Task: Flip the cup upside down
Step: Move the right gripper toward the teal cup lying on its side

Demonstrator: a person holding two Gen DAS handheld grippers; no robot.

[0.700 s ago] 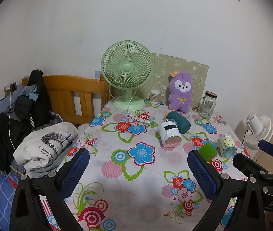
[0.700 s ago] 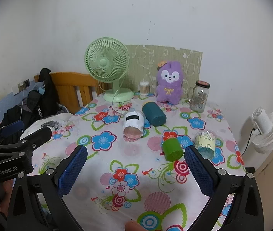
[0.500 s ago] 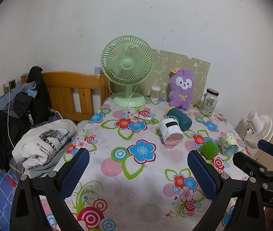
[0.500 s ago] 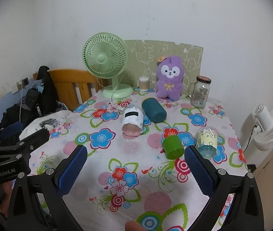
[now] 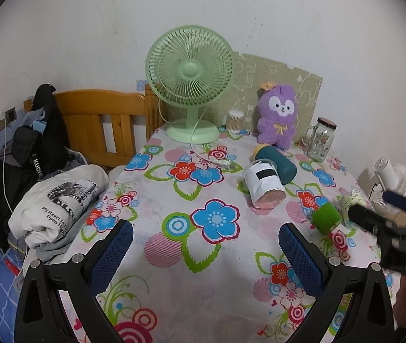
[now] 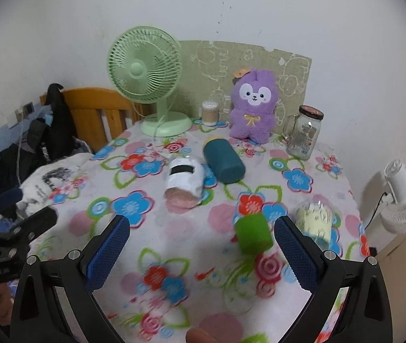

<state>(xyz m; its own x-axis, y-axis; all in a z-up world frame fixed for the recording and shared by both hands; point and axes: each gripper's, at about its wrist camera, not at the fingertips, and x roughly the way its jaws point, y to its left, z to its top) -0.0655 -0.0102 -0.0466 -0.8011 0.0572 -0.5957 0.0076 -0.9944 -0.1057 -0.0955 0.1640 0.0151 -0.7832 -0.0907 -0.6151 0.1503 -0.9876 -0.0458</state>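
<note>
Left gripper (image 5: 204,253) and right gripper (image 6: 201,245), both with jaws spread wide and nothing between the blue pads (image 6: 108,253); each hovers above the near part of a table (image 5: 174,257) covered by a flowered cloth. The right gripper also appears at the right edge of the left wrist view, and the left gripper at the left edge of the right wrist view.

Four cups lie on their sides on the table. The green cup (image 6: 253,233) lies near the right edge, just ahead of the right gripper's right pad, its closed base toward the camera. The clear cup (image 6: 314,221) with a pale yellow pattern lies just beside it, closer to the right edge. The white cup (image 6: 185,181), bearing a black rectangle, lies near the middle with its pink end toward the near edge. The teal cup (image 6: 224,161) lies just behind it on the right, touching or nearly touching; contact cannot be told.

Along the far edge stand, left to right, a green fan (image 5: 190,85), a swab jar (image 5: 234,121), a purple plush (image 5: 278,115) and a glass mug (image 5: 320,140) with a dark lid. A white fan (image 6: 403,197) stands beyond the right edge. Clothes (image 5: 57,200) are heaped beyond the left edge, before a wooden bed frame (image 5: 100,120). The right wrist view is motion-blurred.
</note>
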